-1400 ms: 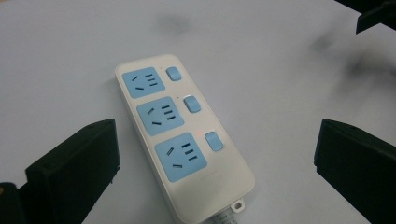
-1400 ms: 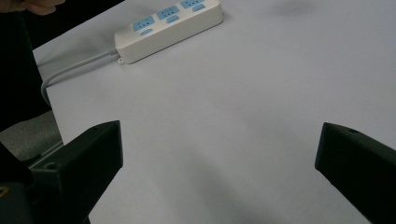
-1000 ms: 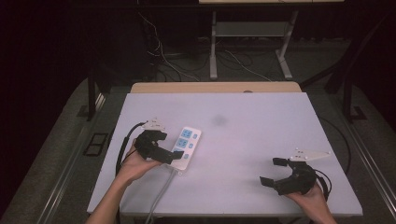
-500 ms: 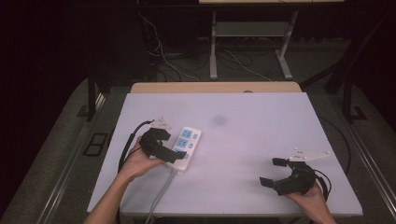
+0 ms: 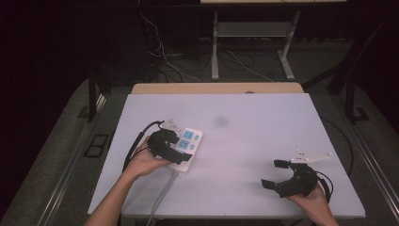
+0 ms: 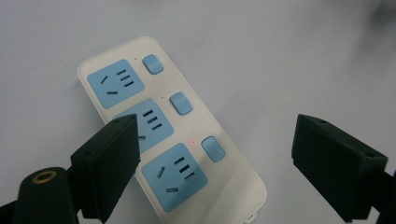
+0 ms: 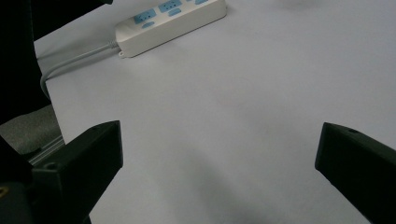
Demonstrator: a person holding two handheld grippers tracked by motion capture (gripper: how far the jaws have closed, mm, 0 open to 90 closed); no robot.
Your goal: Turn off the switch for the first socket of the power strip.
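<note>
A white power strip (image 5: 189,141) with three blue sockets and three blue switches lies flat on the left half of the white table (image 5: 244,141). A small red light (image 6: 193,141) glows beside its nearest switch. My left gripper (image 5: 180,147) hovers over the strip (image 6: 173,173), open. Its jaws have just been closing a little, one jaw above the middle socket and the other off the strip's side; the pads do not press on it. My right gripper (image 5: 274,173) rests open near the front right of the table, nothing between its jaws (image 7: 222,144). The strip (image 7: 168,18) lies far off in the right gripper view.
The strip's grey cable (image 5: 161,198) runs off the table's front edge. A black cable (image 5: 136,143) trails from the left gripper. A wooden ledge (image 5: 216,88) borders the far edge, with desk legs (image 5: 214,52) and loose wires (image 5: 188,61) on the floor beyond.
The left gripper has edged slightly farther over the power strip and its jaws stand a little narrower. The right gripper has not moved.
</note>
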